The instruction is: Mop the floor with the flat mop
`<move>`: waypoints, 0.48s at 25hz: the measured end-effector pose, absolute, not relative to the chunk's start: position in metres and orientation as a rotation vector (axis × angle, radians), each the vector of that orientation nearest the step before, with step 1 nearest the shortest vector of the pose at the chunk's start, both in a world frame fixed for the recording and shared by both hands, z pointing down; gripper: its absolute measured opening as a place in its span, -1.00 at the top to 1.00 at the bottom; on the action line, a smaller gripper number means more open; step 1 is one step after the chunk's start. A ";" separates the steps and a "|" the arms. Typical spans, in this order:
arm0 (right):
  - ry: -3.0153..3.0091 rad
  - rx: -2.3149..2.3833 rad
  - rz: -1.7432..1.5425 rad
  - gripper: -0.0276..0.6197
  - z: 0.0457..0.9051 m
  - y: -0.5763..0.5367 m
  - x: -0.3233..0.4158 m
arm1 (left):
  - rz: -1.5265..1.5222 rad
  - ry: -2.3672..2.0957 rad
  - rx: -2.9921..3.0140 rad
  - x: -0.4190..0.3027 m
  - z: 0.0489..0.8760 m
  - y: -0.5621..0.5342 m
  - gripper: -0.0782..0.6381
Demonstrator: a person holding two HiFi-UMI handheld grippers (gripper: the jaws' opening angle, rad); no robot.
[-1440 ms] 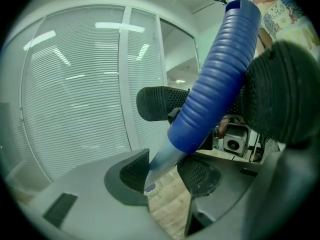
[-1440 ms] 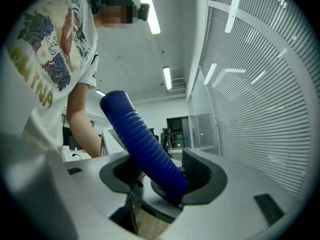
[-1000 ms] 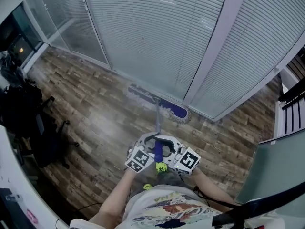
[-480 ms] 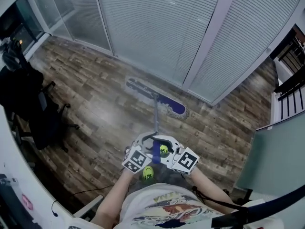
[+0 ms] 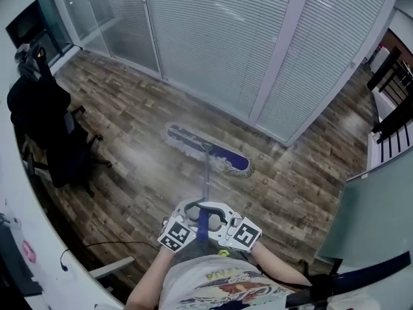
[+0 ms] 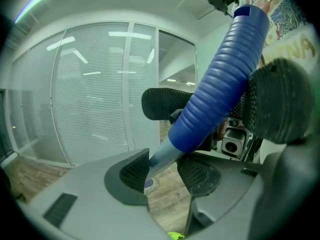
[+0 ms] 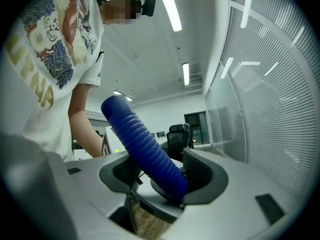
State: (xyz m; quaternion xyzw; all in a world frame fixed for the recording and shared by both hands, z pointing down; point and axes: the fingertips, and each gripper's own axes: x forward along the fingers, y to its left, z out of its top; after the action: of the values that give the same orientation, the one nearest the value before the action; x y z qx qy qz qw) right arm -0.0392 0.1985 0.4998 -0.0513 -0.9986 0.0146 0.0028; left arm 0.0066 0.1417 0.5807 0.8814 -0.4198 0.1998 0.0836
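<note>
Flat mop (image 5: 208, 148) rests on the wood floor (image 5: 129, 131) at your twelve o'clock, your left tongs (image 6: 162, 173) pinching its grey pole (image 6: 161, 158) and your right tongs (image 7: 159, 176) pinching its blue grip (image 7: 144, 148).

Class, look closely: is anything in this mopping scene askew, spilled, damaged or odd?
Nothing stands out: the mop head lies flat on the wood floor, the left gripper and right gripper clamp its handle, no spill shows.

The person's white T-shirt (image 7: 80, 84) is showing yellow capital letters (image 7: 36, 81) ending in "TNA", just below its printed picture (image 7: 60, 29); the letter before them is not coming out clearly.
</note>
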 end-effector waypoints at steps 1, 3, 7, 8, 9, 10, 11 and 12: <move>-3.135 -0.172 0.048 0.16 0.500 0.209 -0.029 | 0.599 -1.264 2.622 0.016 0.581 0.152 0.37; -3.140 -0.190 0.058 0.16 0.501 0.234 -0.003 | 0.625 -1.272 2.612 0.040 0.584 0.177 0.36; -3.147 -0.187 0.083 0.16 0.509 0.280 0.056 | 0.711 -1.261 2.626 0.095 0.594 0.224 0.36; -3.134 -0.203 0.077 0.16 0.512 0.292 0.069 | 0.711 -1.272 2.623 0.108 0.595 0.235 0.36; -3.121 -0.222 0.075 0.16 0.514 0.303 0.081 | 0.709 -1.284 2.617 0.119 0.596 0.245 0.36; -3.110 -0.239 0.074 0.16 0.516 0.312 0.092 | 0.710 -1.294 2.613 0.129 0.596 0.254 0.36; -3.102 -0.250 0.072 0.16 0.516 0.320 0.102 | 0.715 -1.299 2.611 0.139 0.597 0.262 0.36; -3.101 -0.256 0.072 0.16 0.516 0.326 0.110 | 0.723 -1.300 2.612 0.147 0.597 0.268 0.36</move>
State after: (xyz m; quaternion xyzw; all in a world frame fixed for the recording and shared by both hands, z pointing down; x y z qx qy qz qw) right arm 0.1104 0.3265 0.5165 -0.0823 -0.9962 0.0230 0.0147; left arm 0.1471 0.2682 0.5967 0.8670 -0.4314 0.2401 0.0678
